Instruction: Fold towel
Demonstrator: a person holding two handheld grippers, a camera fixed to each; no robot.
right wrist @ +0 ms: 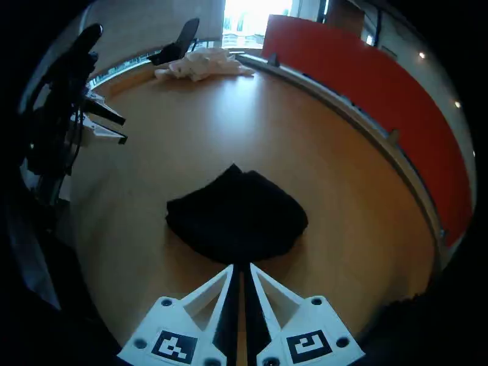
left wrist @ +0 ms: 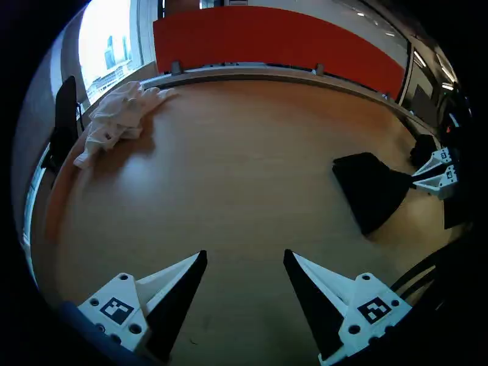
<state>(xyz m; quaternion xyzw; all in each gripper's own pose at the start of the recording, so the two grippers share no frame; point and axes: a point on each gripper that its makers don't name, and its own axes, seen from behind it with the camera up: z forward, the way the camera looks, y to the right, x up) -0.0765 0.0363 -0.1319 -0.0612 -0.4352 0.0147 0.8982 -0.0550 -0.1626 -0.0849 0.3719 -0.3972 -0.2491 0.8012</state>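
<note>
Black towel (right wrist: pixel 238 216) bunched on wooden table (left wrist: pixel 244 158), pinched at its edge by right gripper (right wrist: pixel 243 266).
The towel lies as a dark, rumpled, roughly triangular mound. The right gripper's fingers are closed to a thin slit on its near edge. Left gripper (left wrist: pixel 244 253) is spread wide over bare tabletop, holding nothing, well apart from the towel. A crumpled white cloth (left wrist: pixel 119 116) lies at the far table edge.

Tabletop (left wrist: pixel 244 183) mostly open; black towel (left wrist: pixel 369 189) mid-table; white cloth heap (left wrist: pixel 119 119) far corner.

Towel (right wrist: pixel 238 213) on table (right wrist: pixel 341 183), cloth pile (right wrist: pixel 204 64) at far edge, well apart
</note>
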